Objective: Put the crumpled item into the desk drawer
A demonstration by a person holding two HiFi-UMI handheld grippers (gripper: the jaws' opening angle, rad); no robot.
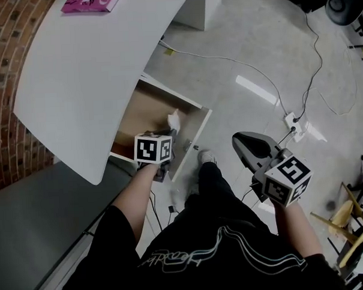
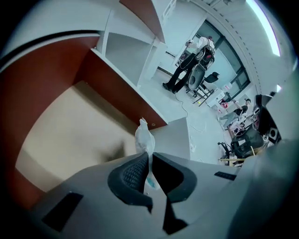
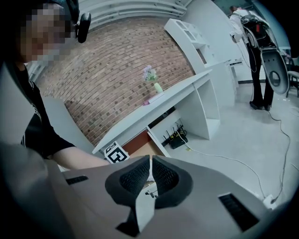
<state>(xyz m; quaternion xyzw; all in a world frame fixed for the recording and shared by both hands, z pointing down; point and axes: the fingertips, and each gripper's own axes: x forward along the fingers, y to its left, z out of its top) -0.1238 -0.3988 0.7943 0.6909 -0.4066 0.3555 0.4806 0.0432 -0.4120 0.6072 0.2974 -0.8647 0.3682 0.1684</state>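
Note:
The crumpled item (image 1: pixel 174 120) is a small white wad of paper or plastic. My left gripper (image 1: pixel 171 132) is shut on its lower end and holds it over the front corner of the open desk drawer (image 1: pixel 145 108). In the left gripper view the wad (image 2: pixel 144 137) sticks up from between the closed jaws of the left gripper (image 2: pixel 150 161), with the drawer's tan floor (image 2: pixel 65 135) beneath and to the left. My right gripper (image 1: pixel 252 145) hangs over the floor to the right of the drawer. Its jaws (image 3: pixel 150 163) are shut with nothing between them.
The white desk top (image 1: pixel 88 73) overhangs the drawer's back part. A pink book (image 1: pixel 89 1) lies on its far end. A cable and power strip (image 1: pixel 292 123) lie on the floor at the right. A person (image 2: pixel 187 65) stands far off by a chair.

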